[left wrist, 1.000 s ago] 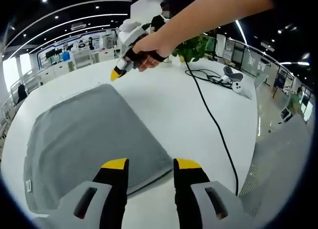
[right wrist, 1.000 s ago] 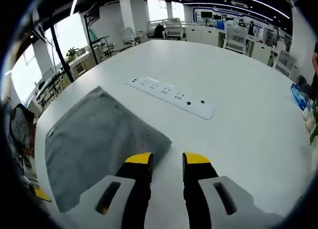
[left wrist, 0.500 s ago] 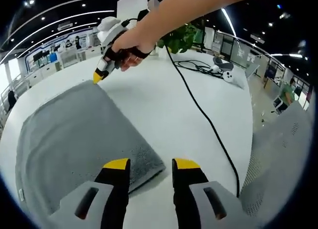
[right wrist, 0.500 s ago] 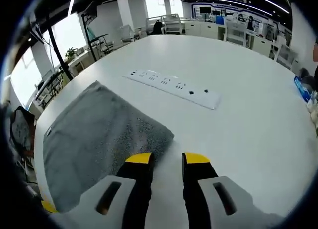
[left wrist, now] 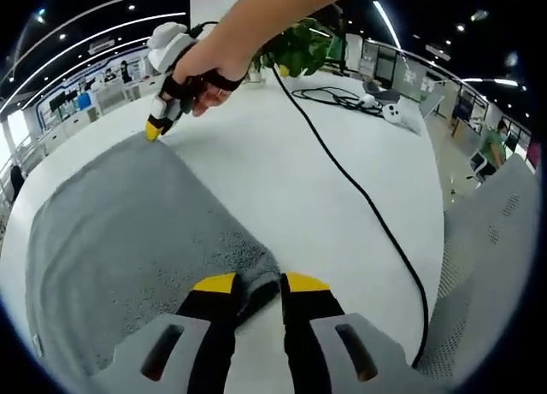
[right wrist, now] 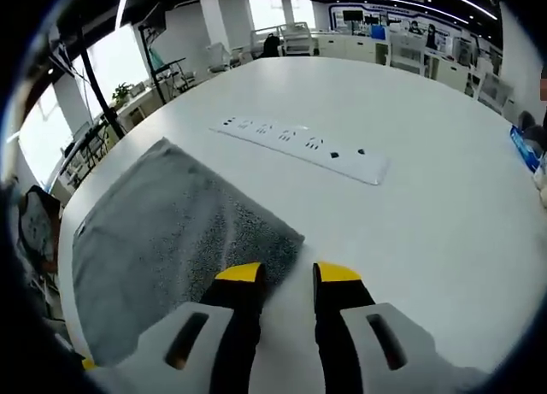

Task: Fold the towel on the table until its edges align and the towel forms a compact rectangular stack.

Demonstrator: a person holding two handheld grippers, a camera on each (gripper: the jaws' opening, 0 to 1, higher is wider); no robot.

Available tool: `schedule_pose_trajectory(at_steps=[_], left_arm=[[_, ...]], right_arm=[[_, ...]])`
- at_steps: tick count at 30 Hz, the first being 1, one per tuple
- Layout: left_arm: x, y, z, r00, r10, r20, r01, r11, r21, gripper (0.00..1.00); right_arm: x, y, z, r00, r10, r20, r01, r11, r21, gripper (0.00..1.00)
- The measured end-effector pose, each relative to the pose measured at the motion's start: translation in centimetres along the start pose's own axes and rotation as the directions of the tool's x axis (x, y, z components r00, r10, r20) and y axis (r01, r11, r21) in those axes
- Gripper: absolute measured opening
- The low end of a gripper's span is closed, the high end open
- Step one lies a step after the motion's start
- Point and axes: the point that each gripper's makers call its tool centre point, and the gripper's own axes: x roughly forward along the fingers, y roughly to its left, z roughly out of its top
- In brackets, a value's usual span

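Grey terry towel (left wrist: 128, 240), folded flat on the round white tabletop (left wrist: 282, 180). Left gripper (left wrist: 259, 285): yellow-tipped jaws parted narrowly at the towel's near corner, which pokes up between the tips; grip cannot be told. Right gripper (right wrist: 287, 276): jaws slightly parted at another towel (right wrist: 162, 249) corner, its left tip over the cloth, nothing held. White power strip (right wrist: 303, 149) far of the towel. Black cable (left wrist: 359, 197) runs along the right.
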Motion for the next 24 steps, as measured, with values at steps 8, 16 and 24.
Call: schedule_pose_trajectory(at_steps=[8, 16, 24], left_arm=[[0.1, -0.2, 0.1, 1.0, -0.014, 0.003, 0.014, 1.0, -0.002, 0.04], [0.3, -1.0, 0.3, 0.999, -0.04, -0.001, 0.04, 0.999, -0.009, 0.04], [0.5, -1.4, 0.6, 0.999, -0.05, 0.004, 0.05, 0.999, -0.015, 0.04]], right_arm=[[0.5, 0.1, 0.7, 1.0, 0.01, 0.02, -0.01, 1.0, 0.004, 0.22], [0.9, 1.3, 1.4, 0.996, 0.034, 0.081, -0.042, 0.994, 0.097, 0.23], [1.4, 2.1, 2.1, 0.995, 0.019, 0.096, -0.024, 0.999, 0.047, 0.32]])
